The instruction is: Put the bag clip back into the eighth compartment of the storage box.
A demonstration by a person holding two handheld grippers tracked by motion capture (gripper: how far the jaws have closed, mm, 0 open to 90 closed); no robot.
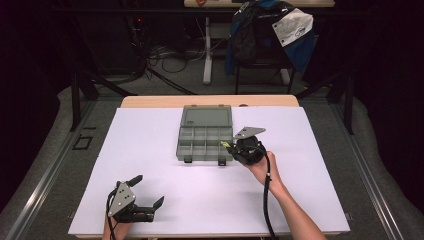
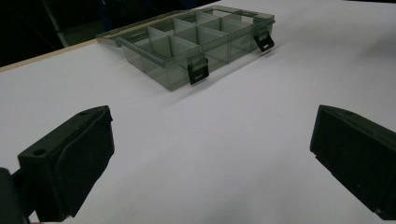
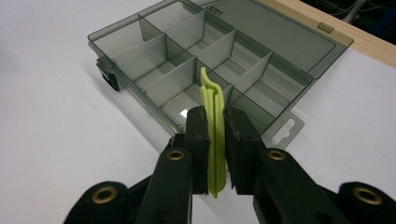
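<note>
A grey see-through compartment box (image 1: 205, 140) lies open on the white table, lid flat behind it; its cells look empty. My right gripper (image 1: 231, 148) hovers at the box's front right corner, shut on a slim lime-green plastic lever (image 3: 214, 135). The lever stands edge-on between the jaws, its curved tip over the box's near cells (image 3: 187, 95). My left gripper (image 1: 148, 191) rests near the table's front left with its jaws wide apart, open and holding nothing. In the left gripper view the box (image 2: 196, 44) lies ahead, its two black latches facing me.
A white sheet (image 1: 150, 150) covers the tabletop, with a wooden edge (image 1: 210, 101) showing at the back. Beyond the table stand a chair draped with a blue jacket (image 1: 270, 35), cables and a desk leg on the floor.
</note>
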